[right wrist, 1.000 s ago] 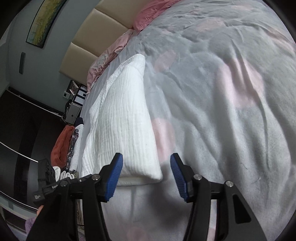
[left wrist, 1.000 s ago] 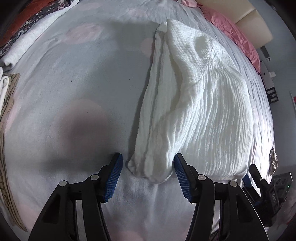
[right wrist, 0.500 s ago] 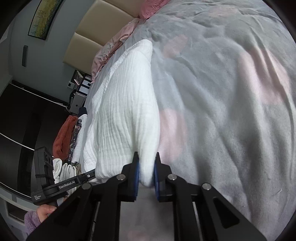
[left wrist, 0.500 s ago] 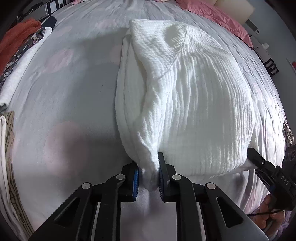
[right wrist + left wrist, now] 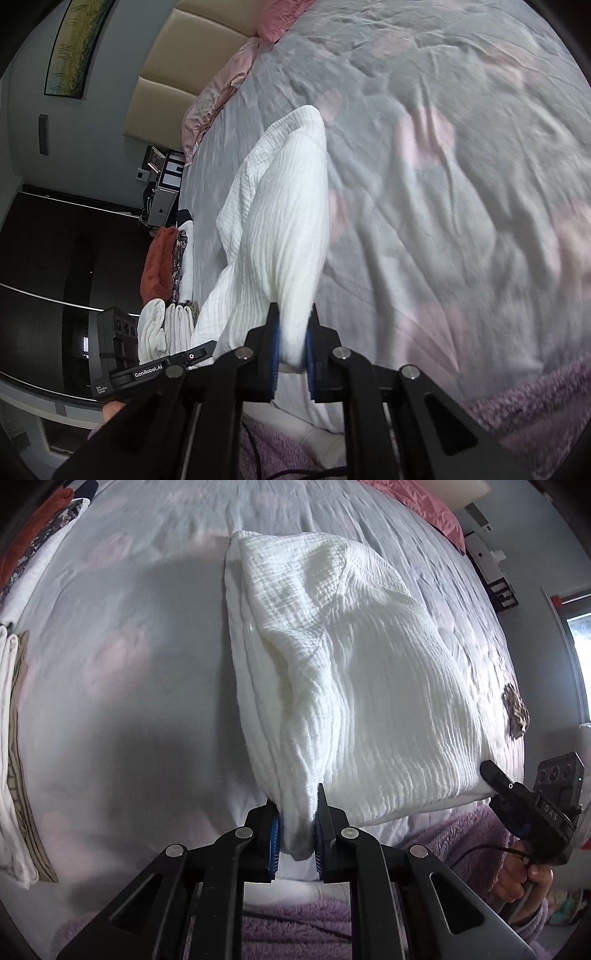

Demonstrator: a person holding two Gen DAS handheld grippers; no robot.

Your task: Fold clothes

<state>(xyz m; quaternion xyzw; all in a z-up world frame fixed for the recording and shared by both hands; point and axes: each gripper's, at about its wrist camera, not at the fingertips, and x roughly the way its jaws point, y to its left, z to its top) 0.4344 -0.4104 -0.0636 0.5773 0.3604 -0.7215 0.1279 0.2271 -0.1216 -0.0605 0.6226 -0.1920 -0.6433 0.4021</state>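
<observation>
White crinkled garment [image 5: 369,686] lay on the bed [image 5: 122,672], its near edge lifted off the grey, pink-blotched cover [image 5: 461,184] by both tools. Nearest in the left wrist view, the left hand-held gripper [image 5: 297,830] had its blue pads [image 5: 274,834] pressed onto the near left corner of the cloth, a bunched fold pinched between them. At the near right, the right hand-held gripper [image 5: 291,347] likewise pinched the other near corner, its blue pads closed on a thick roll of white fabric; from the left camera its black body [image 5: 532,812] showed at the cloth's right edge, with the person's hand below it. A purple fleecy sleeve [image 5: 454,834] lay just under the raised hem. Farther on, the garment stretched away in ribbed folds, its far end resting flat on the cover. At the left edge sat folded pale cloths [image 5: 11,746], and beyond them a stack of rust and patterned clothes [image 5: 166,262]. Farthest stood pink pillows [image 5: 218,96] against a beige padded headboard [image 5: 184,55].
</observation>
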